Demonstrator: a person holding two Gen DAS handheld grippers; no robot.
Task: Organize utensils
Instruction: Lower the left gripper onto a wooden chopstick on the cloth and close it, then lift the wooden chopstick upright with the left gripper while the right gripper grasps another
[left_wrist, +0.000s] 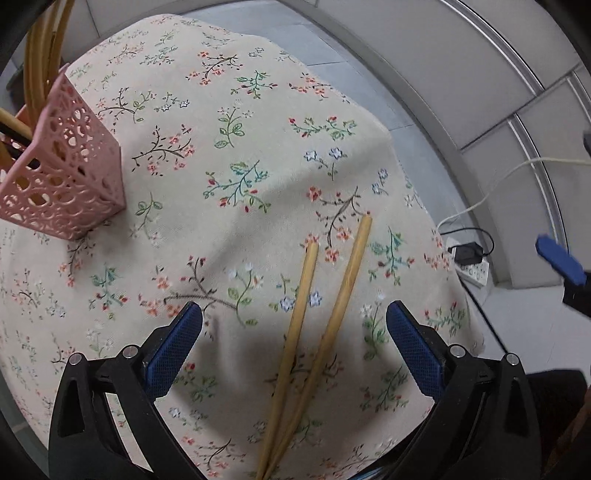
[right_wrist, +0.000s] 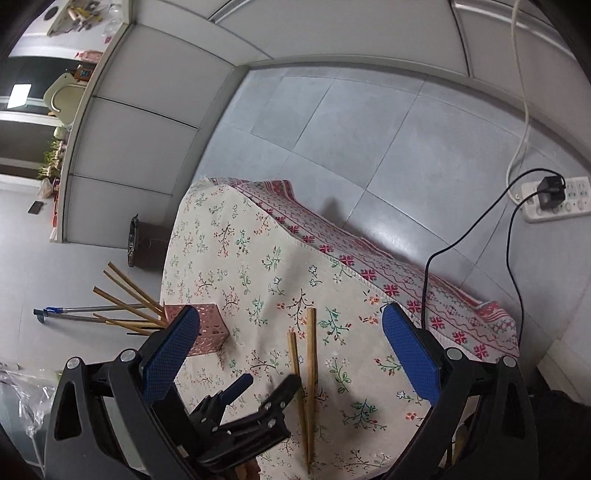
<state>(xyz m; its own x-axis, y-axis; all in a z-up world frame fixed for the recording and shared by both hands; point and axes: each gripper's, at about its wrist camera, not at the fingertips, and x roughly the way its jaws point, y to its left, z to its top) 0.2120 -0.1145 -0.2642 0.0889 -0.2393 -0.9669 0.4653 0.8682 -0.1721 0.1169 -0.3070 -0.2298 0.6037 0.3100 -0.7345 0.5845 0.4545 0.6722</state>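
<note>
Two wooden chopsticks (left_wrist: 314, 332) lie side by side on the floral tablecloth (left_wrist: 229, 155), their near ends crossing at the table's front edge. My left gripper (left_wrist: 293, 345) hovers open just above them, its blue pads either side of the pair without touching. A pink perforated holder (left_wrist: 70, 177) with several chopsticks in it stands at the left. In the right wrist view the same chopsticks (right_wrist: 306, 369) lie ahead, the left gripper (right_wrist: 267, 386) sits low beside them, and the pink holder (right_wrist: 212, 328) is partly hidden behind a blue pad. My right gripper (right_wrist: 290, 350) is open, held high above the table.
The small table's cloth (right_wrist: 229, 258) hangs over the edges, with a red-patterned border on the far side. Grey tiled floor surrounds it. A white power strip (right_wrist: 554, 203) with a black adapter and cables lies on the floor at the right. A mop handle (right_wrist: 92, 310) lies at the left.
</note>
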